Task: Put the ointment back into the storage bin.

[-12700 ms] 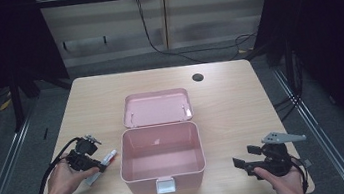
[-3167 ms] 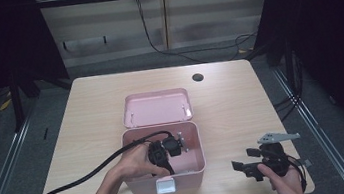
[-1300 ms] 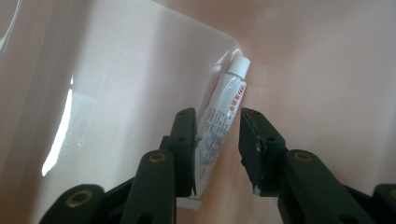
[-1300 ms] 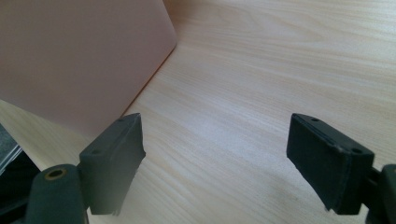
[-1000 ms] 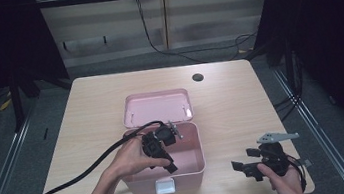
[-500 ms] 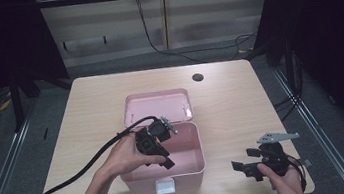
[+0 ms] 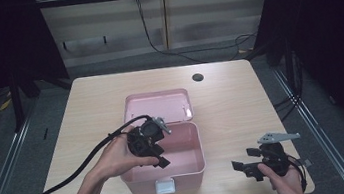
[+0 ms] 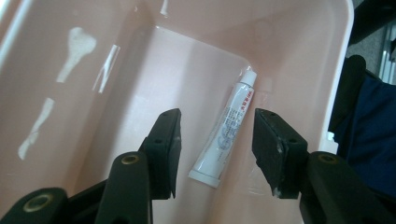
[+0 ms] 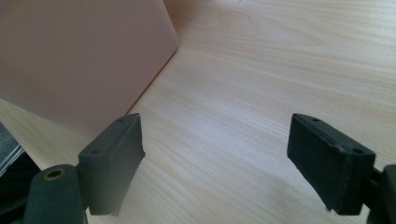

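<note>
A pink box (image 7: 184, 168) sits open near the front edge of the wooden table (image 7: 85, 103), its lid (image 7: 157, 107) laid back toward the far side and a white latch (image 7: 164, 186) on its front wall. The person's left hand (image 7: 117, 157) holds the left gripper (image 7: 160, 160) over the box's left rim, tipped down into it, its black cable (image 7: 76, 170) trailing off toward the table's front left corner. In the left gripper view the jaws stand apart with nothing between the pads, and beyond them a small white tube (image 8: 225, 132) lies flat on the box floor close to one wall, cap pointing away. It carries red and blue-grey print, too small to read.

The right gripper (image 7: 244, 169) rests low near the front right corner, held by the right hand (image 7: 284, 183), its jaws spread wide over bare wood just beside the box's outer wall. A dark round hole (image 7: 197, 77) marks the table near its far edge.
</note>
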